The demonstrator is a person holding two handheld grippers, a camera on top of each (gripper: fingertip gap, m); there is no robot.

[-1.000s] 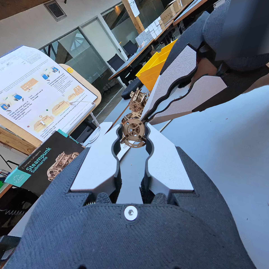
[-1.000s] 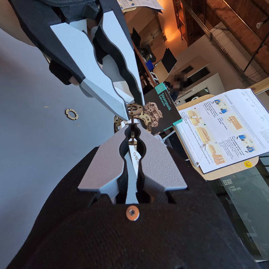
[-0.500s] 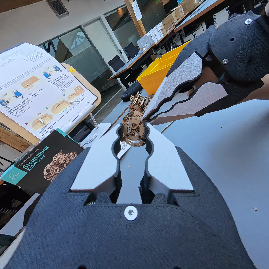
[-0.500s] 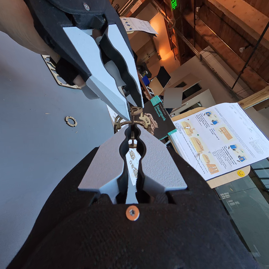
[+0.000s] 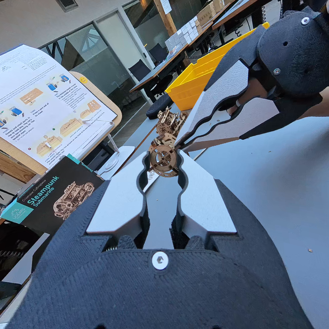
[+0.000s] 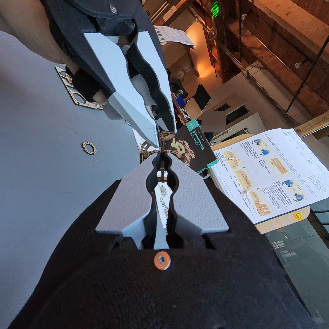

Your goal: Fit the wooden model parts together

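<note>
A round spoked wooden wheel assembly [image 5: 163, 161] is held above the grey table [image 5: 267, 187], clamped between the tips of the left gripper [image 5: 162, 156]. At its right edge, a thin wooden axle is pinched by the nearly closed right gripper [image 6: 162, 156] (tips almost touching). A loose wooden ring [image 6: 89, 147] lies well apart.

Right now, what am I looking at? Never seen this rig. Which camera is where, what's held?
No robot: a person holds two hand-held grippers, each with a camera looking along its fingers. In the left wrist view, the left gripper is closed on a wooden wheel assembly, and the right gripper comes in from the upper right, its tips pinched at the wheel's rim. The right wrist view shows the same meeting from the other side. On the grey table: a loose wooden ring, a punched part sheet, the kit box, an instruction stand and a part-built model.
</note>
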